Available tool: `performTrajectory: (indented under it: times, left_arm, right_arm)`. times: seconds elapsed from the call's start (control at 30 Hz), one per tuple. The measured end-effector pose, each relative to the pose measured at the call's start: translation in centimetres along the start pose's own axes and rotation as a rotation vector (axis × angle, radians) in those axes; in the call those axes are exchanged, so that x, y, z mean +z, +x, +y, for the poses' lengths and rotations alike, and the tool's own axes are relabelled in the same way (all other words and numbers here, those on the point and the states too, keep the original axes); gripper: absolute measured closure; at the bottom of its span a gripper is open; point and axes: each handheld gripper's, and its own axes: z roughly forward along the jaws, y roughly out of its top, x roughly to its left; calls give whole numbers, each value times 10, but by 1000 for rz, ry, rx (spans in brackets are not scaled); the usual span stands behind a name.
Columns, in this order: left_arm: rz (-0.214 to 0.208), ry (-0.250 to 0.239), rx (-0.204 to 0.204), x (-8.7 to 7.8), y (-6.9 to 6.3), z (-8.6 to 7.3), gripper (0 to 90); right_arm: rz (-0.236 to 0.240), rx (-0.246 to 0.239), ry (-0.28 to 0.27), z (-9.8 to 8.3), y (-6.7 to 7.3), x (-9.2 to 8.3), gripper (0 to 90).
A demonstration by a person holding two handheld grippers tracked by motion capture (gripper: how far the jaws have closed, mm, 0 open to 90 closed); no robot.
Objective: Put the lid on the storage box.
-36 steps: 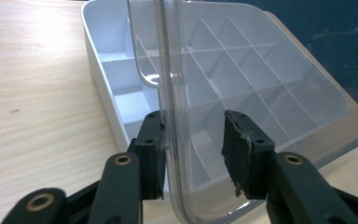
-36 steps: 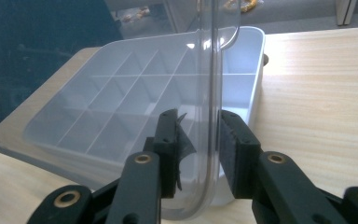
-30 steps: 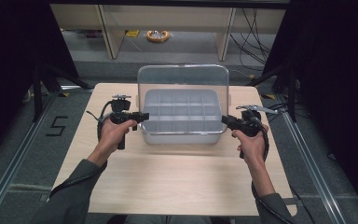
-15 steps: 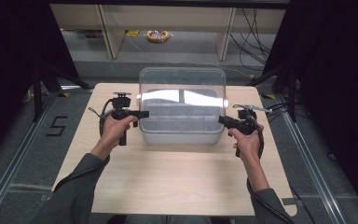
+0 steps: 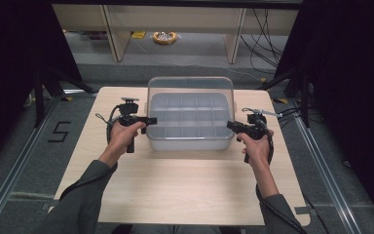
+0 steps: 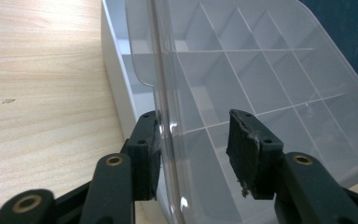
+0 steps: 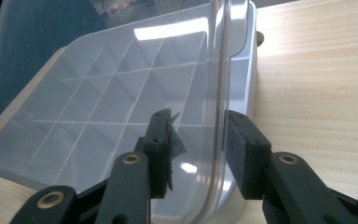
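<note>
Wooden table; both tongs have just been opening, slack around clear lid edges.

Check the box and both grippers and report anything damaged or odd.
The pads look worn: on the left gripper one pad's edge is chipped and frayed, and on the right gripper torn pad material curls off. The compartment box's clear lid stands open, its edge between each gripper's opening jaws.
</note>
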Motion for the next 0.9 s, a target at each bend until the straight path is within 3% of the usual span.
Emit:
performTrajectory:
  times: [0.03,0.07,0.1,0.13,0.23,0.3,0.57,0.63,0.67,0.7,0.73,0.77,0.83,0.87,0.9]
  left_arm:
    - [6,8,5,1,1,0,537]
    - [5,12,0,2,2,-1,534]
    - [7,11,-4,3,3,-1,534]
    - [9,12,-11,6,4,-2,530]
    - [12,14,-13,8,6,-3,527]
    - [13,14,-8,8,5,-3,526]
    - [40,0,8,9,3,-5,518]
    - [62,-5,38,9,3,-6,513]
    - [62,-5,38,9,3,-6,551]
    - [96,-3,84,10,0,-8,582]
    - [116,-7,105,12,-3,-12,550]
    - [116,-18,102,13,-4,-12,544]
    - [114,-14,107,13,-4,-11,544]
    - [113,-1,107,12,-3,-11,551]
    - [110,-10,92,13,-2,-11,554]
  right_arm:
    - [-6,42,11,0,3,1,629]
    - [-3,7,6,0,-1,3,627]
    - [-3,7,6,0,-1,3,627]
    - [-1,75,24,0,3,4,623]
    - [-12,79,24,-1,1,7,614]
    - [-16,45,18,-2,-3,9,614]
    - [-8,57,25,-2,-4,11,605]
    - [-9,56,28,-2,-4,12,603]
    - [-9,56,29,-3,-4,12,598]
    - [-3,85,31,-3,-3,12,588]
    - [9,128,39,-2,-1,11,569]
    - [3,81,50,-4,-5,13,574]
    - [-17,65,39,-5,-6,15,574]
    - [-2,125,50,-5,-3,14,574]
    - [5,250,114,-3,7,10,573]
